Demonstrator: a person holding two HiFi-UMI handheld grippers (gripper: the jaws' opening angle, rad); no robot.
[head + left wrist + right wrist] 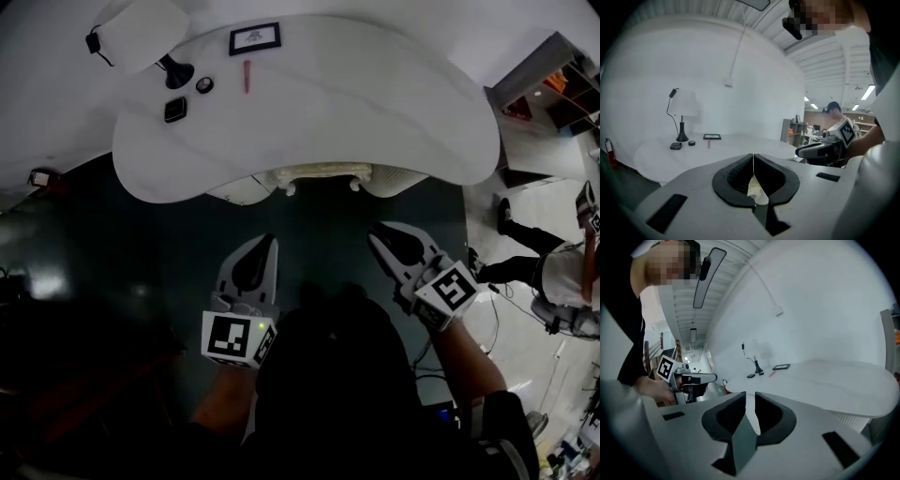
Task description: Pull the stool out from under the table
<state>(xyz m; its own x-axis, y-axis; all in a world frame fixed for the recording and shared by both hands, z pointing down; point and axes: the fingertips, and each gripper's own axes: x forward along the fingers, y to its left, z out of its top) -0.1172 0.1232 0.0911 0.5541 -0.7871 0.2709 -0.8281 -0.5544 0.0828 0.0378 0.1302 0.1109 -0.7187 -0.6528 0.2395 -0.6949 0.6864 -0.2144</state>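
Note:
A cream stool [319, 174] with carved edging is tucked under the white curved table [394, 112]; only its front rim and two leg tops show. Both grippers hover over the dark floor in front of it, apart from it. My left gripper [270, 241] points at the table's near edge, jaws shut and empty. My right gripper [376, 235] is level with it on the right, also shut with nothing held. The left gripper view shows the shut jaws [753, 156] facing the tabletop. In the right gripper view the right gripper [750, 395] faces the table, with the stool's ribbed side [851, 417] beneath the top.
On the table's far left stand a white lamp [141, 33], a black picture frame [254, 38], a red pen [247, 75] and two small dark items [175, 109]. A person [553, 272] stands at the right. Shelving [553, 84] sits in the far right corner.

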